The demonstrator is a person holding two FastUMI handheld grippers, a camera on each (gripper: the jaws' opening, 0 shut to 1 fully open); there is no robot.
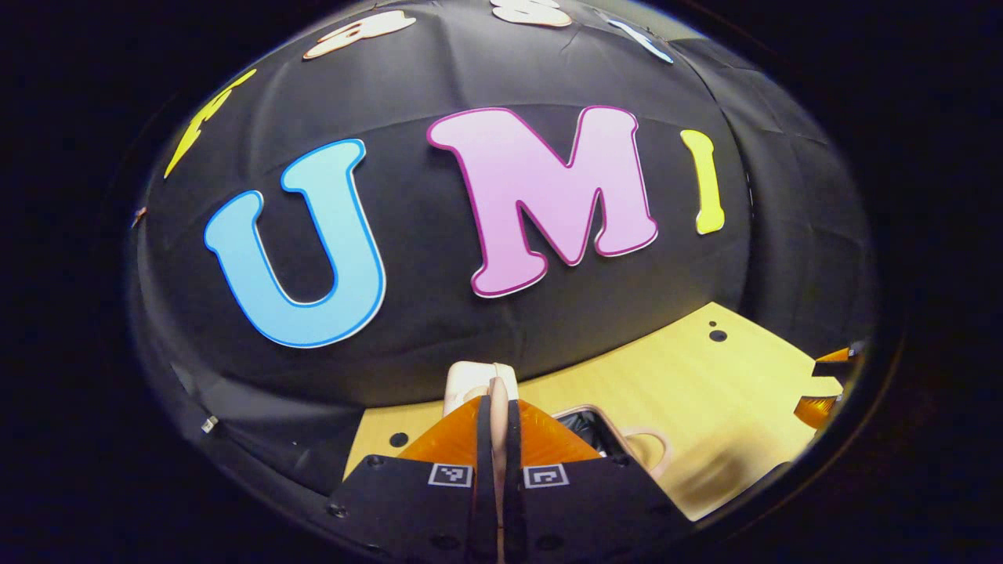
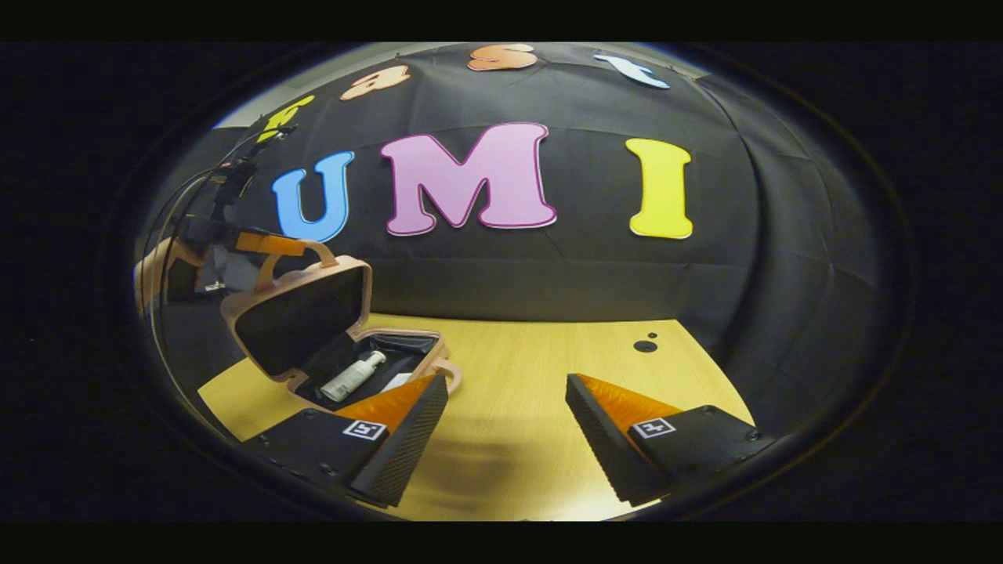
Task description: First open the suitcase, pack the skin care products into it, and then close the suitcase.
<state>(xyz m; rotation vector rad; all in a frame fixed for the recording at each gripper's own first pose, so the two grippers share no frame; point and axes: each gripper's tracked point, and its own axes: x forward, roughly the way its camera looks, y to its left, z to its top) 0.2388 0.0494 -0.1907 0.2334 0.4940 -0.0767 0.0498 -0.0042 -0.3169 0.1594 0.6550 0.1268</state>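
Right gripper view shows the suitcase open near the tabletop's left edge, 1 bottle lying inside, its lid held up by the left gripper clamped on the lid handle. Right gripper hovers wide apart, holding nothing. If that handle pinch slips, the lid could slam shut or tip the case.

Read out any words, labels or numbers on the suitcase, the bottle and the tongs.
Suitcase: no text visible.
Bottle inside it: any label is too small to read.
Right tongs and left tongs: square coded markers, no words or numbers.
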